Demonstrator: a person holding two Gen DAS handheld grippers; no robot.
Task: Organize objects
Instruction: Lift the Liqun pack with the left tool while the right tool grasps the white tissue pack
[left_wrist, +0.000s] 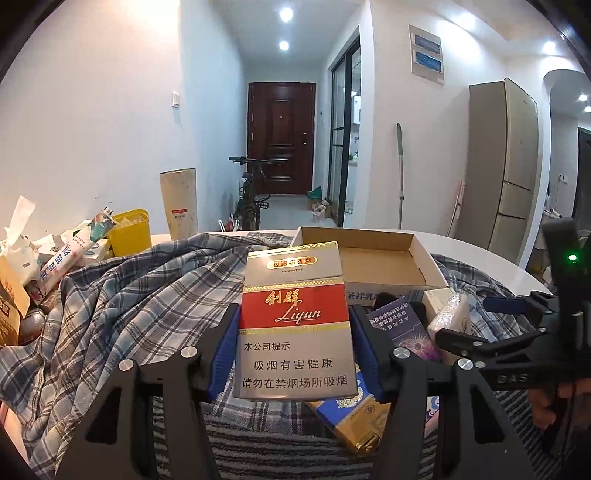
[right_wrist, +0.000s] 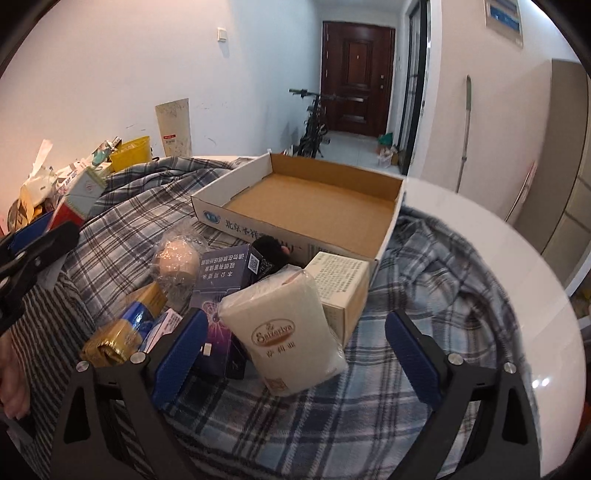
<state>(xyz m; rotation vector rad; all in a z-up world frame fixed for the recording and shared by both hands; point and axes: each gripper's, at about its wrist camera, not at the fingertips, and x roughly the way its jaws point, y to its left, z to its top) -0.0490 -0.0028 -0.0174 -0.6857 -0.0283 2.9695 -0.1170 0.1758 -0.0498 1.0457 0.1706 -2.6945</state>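
Note:
My left gripper (left_wrist: 293, 354) is shut on a red and silver Liqun cigarette pack (left_wrist: 293, 321), held upright above the plaid cloth. Behind it stands an open cardboard box (left_wrist: 373, 254), its inside bare. My right gripper (right_wrist: 295, 354) stands open over a pile of small things. A white tissue pack (right_wrist: 284, 332) lies between its blue pads (right_wrist: 181, 347) without touching them. A beige carton (right_wrist: 341, 291), a purple box (right_wrist: 229, 273), a black furry item (right_wrist: 271, 253) and a gold and blue pack (right_wrist: 122, 332) lie around it. The cardboard box (right_wrist: 314, 206) sits just beyond.
A plaid cloth (right_wrist: 424, 302) covers the round white table (right_wrist: 517, 258). Clutter with a yellow tub (left_wrist: 131, 230) and tissue bags (left_wrist: 18, 251) lines the left wall. A bicycle (left_wrist: 251, 192) and door stand down the hallway; a fridge (left_wrist: 513, 166) is at the right.

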